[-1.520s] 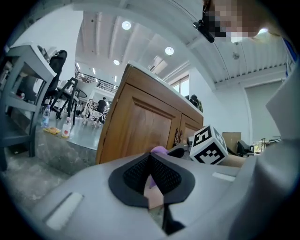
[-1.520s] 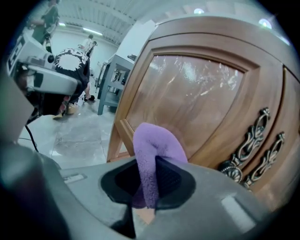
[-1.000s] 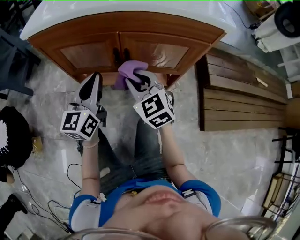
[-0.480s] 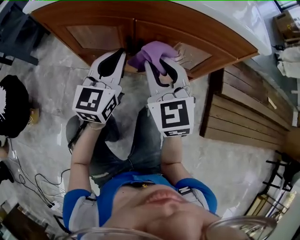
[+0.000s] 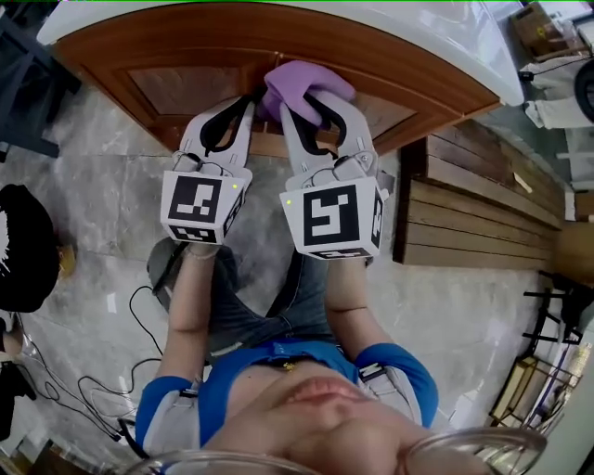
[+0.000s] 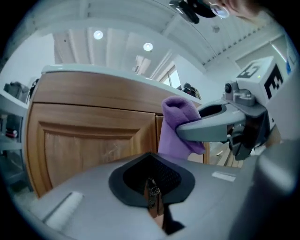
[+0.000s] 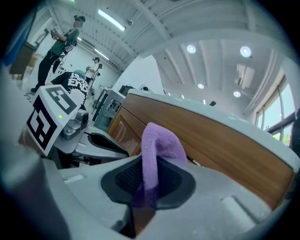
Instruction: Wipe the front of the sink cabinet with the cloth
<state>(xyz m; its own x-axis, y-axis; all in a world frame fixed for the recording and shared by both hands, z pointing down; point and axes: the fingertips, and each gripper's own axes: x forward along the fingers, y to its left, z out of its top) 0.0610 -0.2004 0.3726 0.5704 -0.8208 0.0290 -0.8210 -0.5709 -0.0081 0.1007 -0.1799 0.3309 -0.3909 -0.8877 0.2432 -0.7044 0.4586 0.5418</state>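
The sink cabinet (image 5: 186, 83) is brown wood with two panelled doors under a white top (image 5: 436, 28). A purple cloth (image 5: 302, 85) is pressed on the cabinet front near the seam between the doors, just below the top. My right gripper (image 5: 314, 104) is shut on the cloth (image 7: 157, 150), which folds up out of the jaws. My left gripper (image 5: 237, 107) hangs just left of it, shut and empty, facing the left door (image 6: 89, 140). In the left gripper view the cloth (image 6: 180, 126) and the right gripper (image 6: 220, 126) show at right.
A slatted wooden platform (image 5: 473, 209) lies on the floor right of the cabinet. Cables (image 5: 111, 390) and a black object (image 5: 23, 260) sit on the marble floor at left. The holder's knees (image 5: 241, 306) are below the grippers. People (image 7: 63, 40) stand far off.
The right gripper has carried the cloth up the cabinet front, from the doors' lower edge to just under the white top. The left gripper rose alongside it.
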